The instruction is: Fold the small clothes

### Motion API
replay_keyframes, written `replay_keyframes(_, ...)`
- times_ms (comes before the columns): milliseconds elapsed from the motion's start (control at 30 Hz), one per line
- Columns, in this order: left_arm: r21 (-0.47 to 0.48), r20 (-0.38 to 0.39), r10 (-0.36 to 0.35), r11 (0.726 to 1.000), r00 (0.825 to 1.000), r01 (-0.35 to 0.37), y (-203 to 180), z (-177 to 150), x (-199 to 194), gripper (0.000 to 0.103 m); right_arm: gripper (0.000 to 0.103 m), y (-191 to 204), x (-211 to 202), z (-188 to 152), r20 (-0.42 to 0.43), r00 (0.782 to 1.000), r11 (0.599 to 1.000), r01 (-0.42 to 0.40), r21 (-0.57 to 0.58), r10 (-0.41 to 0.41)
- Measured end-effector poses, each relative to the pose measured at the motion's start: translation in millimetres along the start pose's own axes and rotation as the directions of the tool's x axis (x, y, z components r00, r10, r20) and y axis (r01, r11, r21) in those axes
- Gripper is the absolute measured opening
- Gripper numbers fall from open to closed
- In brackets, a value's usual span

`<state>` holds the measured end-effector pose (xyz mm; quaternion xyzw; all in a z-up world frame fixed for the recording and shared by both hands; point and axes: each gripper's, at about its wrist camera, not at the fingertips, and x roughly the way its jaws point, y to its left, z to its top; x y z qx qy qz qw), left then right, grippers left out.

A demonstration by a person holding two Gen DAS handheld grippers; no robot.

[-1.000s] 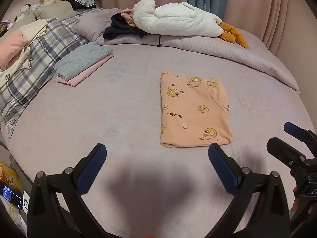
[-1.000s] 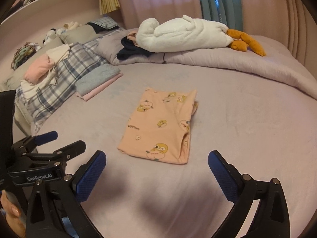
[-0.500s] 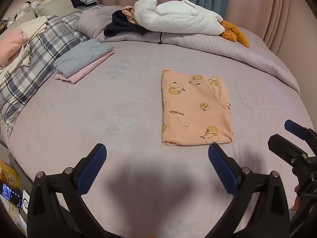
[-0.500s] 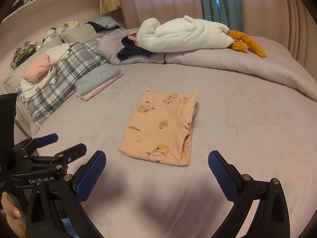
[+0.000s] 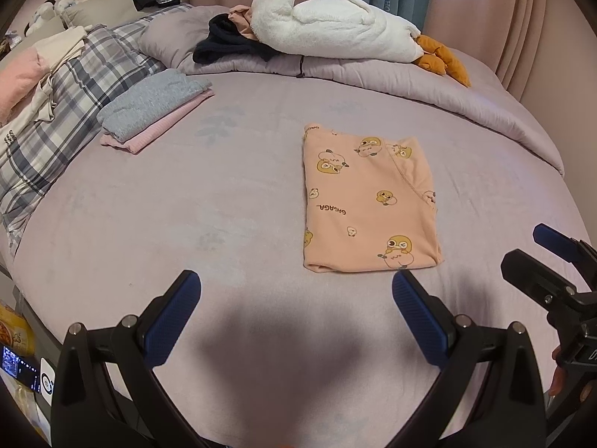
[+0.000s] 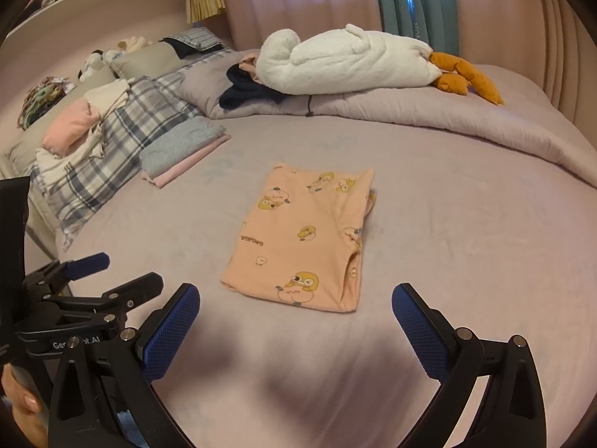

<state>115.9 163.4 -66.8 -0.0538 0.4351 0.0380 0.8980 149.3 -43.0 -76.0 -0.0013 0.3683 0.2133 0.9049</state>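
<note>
A peach garment [image 5: 367,201] printed with yellow ducks lies folded into a flat rectangle in the middle of the lilac bed; the right wrist view shows the peach garment [image 6: 304,239] from its near end. My left gripper [image 5: 294,293] hovers open just short of its near edge, holding nothing. My right gripper [image 6: 294,306] is also open and holds nothing, close to the same edge. Each view catches the other tool at its side: the right gripper [image 5: 537,254] and the left gripper [image 6: 112,272].
A folded grey and pink stack [image 5: 156,108] rests at the left. Plaid bedding [image 5: 56,119] with loose clothes lies beyond it. A white plush goose [image 5: 335,30] and dark clothes [image 5: 227,43] sit on the rolled duvet [image 5: 466,104] at the back. The bed edge [image 5: 22,298] is near left.
Both grippers have drifted slightly toward the garment and stayed open. The garment has not moved.
</note>
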Motion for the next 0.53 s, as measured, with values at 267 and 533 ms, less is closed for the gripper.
replay_keyframes(267,0.001,0.003,-0.005,1.000,1.000,0.005,-0.4,-0.3,0.2,0.103,0.102,0.3,0.8,0.3,-0.002,1.000,1.000,-0.004,0.001,0.004)
replay_keyframes(533,0.000,0.002,0.005,1.000,1.000,-0.005,-2.4,0.6,0.9,0.103,0.102,-2.8,2.6,0.5,-0.004,1.000,1.000,-0.009,0.017,0.009)
